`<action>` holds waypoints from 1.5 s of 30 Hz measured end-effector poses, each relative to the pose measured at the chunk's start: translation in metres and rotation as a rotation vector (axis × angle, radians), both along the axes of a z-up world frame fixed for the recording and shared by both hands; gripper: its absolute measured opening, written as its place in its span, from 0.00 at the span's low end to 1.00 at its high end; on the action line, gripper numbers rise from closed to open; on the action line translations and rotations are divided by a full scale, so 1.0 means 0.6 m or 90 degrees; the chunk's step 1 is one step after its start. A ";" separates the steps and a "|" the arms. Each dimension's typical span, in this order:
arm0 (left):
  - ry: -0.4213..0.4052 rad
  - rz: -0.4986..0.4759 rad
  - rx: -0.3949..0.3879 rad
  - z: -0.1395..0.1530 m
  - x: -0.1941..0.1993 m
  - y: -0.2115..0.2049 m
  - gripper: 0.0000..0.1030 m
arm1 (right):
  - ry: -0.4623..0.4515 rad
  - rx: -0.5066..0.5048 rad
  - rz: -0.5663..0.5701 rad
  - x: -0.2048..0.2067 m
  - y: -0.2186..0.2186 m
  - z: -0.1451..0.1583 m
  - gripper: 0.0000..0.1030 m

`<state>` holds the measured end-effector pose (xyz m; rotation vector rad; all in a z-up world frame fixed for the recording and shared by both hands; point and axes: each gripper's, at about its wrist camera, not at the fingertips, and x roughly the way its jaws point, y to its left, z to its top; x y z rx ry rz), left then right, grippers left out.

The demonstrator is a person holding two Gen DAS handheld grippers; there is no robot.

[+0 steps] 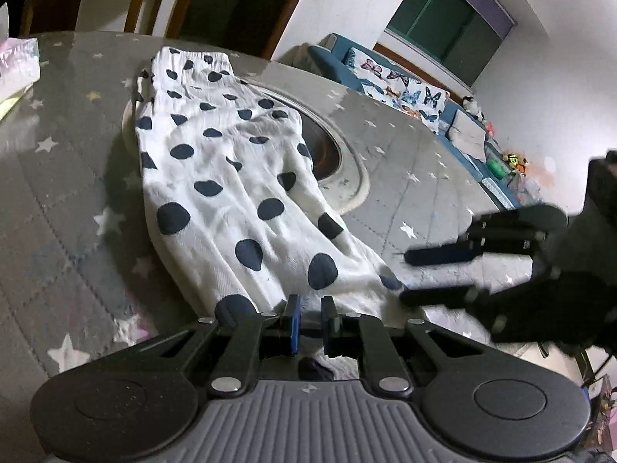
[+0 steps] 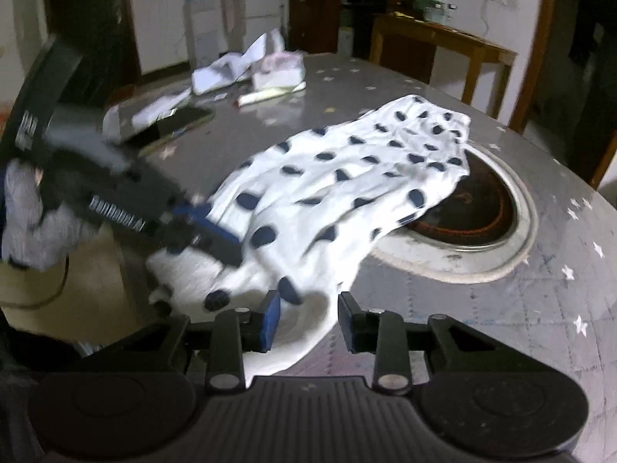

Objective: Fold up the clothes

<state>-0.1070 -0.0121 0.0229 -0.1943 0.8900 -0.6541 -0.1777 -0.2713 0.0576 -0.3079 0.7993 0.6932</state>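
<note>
Polka-dot trousers [image 1: 231, 177] lie across the desk [image 1: 424, 146], near hem pinched in the left tongs [image 1: 311, 310] while the right tongs [image 2: 308, 318] gape empty, so one-sided pulling may skew the fold.

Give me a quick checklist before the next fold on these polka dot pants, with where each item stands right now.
1. Left gripper at the near hem of the polka dot pants: ok.
2. Left jaws actually pinching cloth: cannot tell, a narrow gap shows.
3. Right gripper has hold of the hem: not ok, jaws open, cloth between them.
4. Pants lie flat: not ok, wrinkled, bunched near the hem.
5. Pants off the round recess in the table: not ok, they overlap it.
</note>
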 end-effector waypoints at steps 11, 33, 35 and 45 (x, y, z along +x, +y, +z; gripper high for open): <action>-0.061 -0.002 -0.016 0.059 0.052 -0.014 0.12 | 0.002 0.030 -0.115 0.161 -0.043 0.004 0.31; -0.051 -0.008 0.053 0.022 0.228 -0.095 0.18 | 0.104 0.185 -0.092 0.357 -0.009 -0.039 0.19; -0.050 -0.003 0.054 0.017 0.234 -0.100 0.18 | 0.126 0.209 -0.078 0.369 0.000 -0.041 0.19; -0.008 0.058 0.048 -0.012 0.265 -0.077 0.18 | 0.117 0.261 -0.066 0.365 -0.012 -0.016 0.20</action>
